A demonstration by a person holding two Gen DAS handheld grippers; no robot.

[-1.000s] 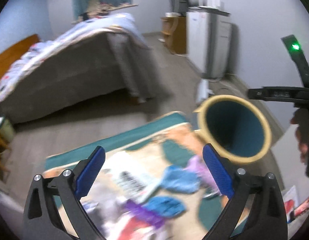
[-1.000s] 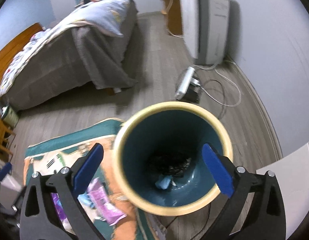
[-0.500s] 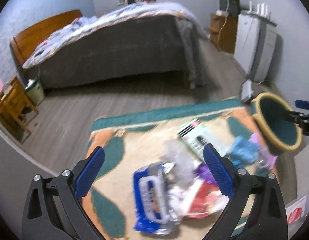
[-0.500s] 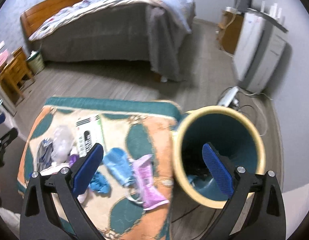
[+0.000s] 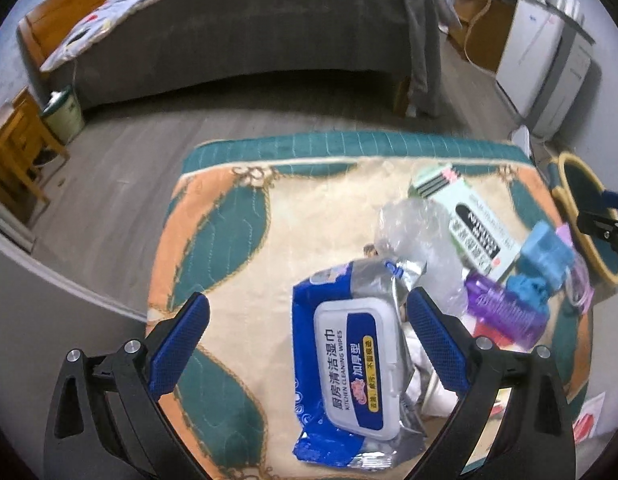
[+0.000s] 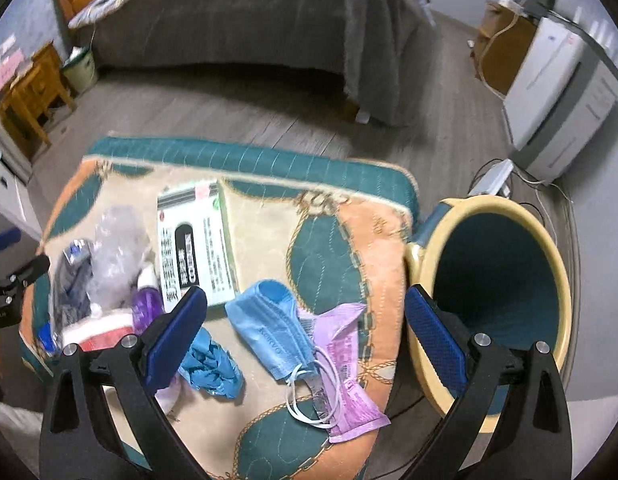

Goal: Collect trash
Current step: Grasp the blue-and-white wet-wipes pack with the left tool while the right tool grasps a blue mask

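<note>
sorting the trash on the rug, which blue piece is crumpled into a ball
The crumpled blue glove beside the right gripper's left finger. The flat pleated blue face mask has white ear loops, and the blue wet-wipes pack is a flat packet with a white lid.

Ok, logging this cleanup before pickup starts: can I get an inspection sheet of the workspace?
Surface: patterned rug on wood floor.
Job's things: wipes pack, box, blue mask, purple wrapper, blue glove, purple bottle, clear plastic; bin beside the rug.
Clutter: nothing seen.
Grippers: left claw open above the wipes pack; right claw open, empty.
Cables: by white appliance.
Surroundings: bed, nightstand.
</note>
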